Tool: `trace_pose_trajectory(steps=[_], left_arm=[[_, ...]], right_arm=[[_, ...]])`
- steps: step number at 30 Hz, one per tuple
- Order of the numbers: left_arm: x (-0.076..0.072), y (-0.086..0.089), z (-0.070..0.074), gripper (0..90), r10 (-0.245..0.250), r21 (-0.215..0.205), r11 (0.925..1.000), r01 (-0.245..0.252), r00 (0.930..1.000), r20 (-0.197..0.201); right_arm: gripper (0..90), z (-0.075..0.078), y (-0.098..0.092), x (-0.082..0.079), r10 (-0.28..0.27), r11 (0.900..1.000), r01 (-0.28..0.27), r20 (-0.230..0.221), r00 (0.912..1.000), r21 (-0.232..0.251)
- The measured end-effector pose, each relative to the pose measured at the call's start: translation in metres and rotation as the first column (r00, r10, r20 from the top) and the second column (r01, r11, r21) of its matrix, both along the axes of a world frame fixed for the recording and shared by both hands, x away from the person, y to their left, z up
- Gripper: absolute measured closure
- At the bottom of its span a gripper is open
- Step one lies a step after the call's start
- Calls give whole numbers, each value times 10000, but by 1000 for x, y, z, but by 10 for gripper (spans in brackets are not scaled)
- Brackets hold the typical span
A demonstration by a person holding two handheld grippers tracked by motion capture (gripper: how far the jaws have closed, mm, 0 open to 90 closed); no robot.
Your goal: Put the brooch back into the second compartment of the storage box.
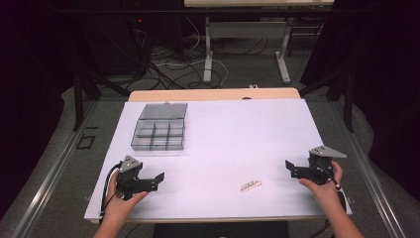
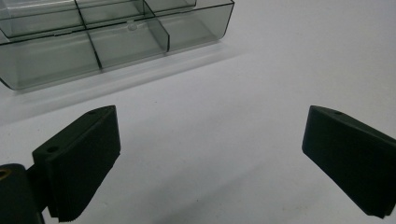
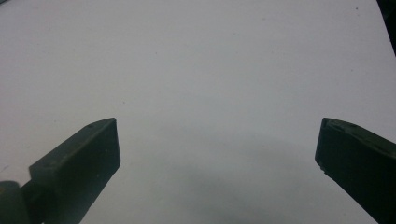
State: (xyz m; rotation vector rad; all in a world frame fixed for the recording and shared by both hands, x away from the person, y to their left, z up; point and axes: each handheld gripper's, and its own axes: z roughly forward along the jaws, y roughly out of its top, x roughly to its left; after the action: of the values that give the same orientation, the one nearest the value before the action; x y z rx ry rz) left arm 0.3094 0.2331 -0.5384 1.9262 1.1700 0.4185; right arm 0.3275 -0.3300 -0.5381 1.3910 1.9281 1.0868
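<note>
Left gripper: my black two-jaw left gripper [image 1: 159, 179] rests near the front left of the white table sheet [image 1: 237, 134], jaws spread wide with nothing between them; in the left gripper view [image 2: 210, 154] I see bare sheet in the gap
Right gripper: my black two-jaw right gripper [image 1: 288, 168] sits near the right edge, jaws parted and empty; its own view [image 3: 217, 158] shows plain white sheet between them
Small part: a small pale elongated piece [image 1: 250, 186] lies flat on the sheet between the two grippers, nearer the front edge, well apart from both; too small for me to make out its material or form
Compartment box: a clear smoky-grey plastic divided box [image 1: 158, 135] lies at the rear left with its lid [image 1: 163, 110] folded back; the left gripper view [image 2: 116, 42] cuts it off at the top and left; I cannot tell whether the compartments hold anything
Hands: my left hand [image 1: 121, 198] and right hand [image 1: 324, 186] grasp the gripper bodies from below, forearms cut off at the bottom edge
</note>
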Motion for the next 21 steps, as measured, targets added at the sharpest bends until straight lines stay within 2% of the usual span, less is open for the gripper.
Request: trace_pose_trajectory(steps=[5,6,9,11,12,13,21], left_arm=[[-2,-5,3,41,-248,62,9997,247,9996,162],[-1,-9,4,41,-440,-50,9990,440,9990,108],[-1,-14,3,41,-524,-76,9986,526,9985,171],[-1,-18,4,41,-731,30,9973,731,9973,108],[-1,-22,3,41,-778,-149,9969,779,9970,44],[-1,-24,3,41,-896,-29,9960,896,9960,51],[-4,-41,1,41,-1364,35,9906,1364,9906,-78]], right_arm=[[0,4,6,-11,97,9999,-97,49,9999,-85],[0,5,7,-12,89,9999,-88,172,9998,-82],[0,6,8,-15,160,9997,-156,227,9996,-166],[0,7,7,-16,305,9992,-296,343,9989,-262],[0,7,8,-17,274,9994,-267,325,9991,-225],[0,8,8,-18,239,9994,-232,282,9993,-255],[0,7,8,-19,405,9988,-395,322,9987,-304]])
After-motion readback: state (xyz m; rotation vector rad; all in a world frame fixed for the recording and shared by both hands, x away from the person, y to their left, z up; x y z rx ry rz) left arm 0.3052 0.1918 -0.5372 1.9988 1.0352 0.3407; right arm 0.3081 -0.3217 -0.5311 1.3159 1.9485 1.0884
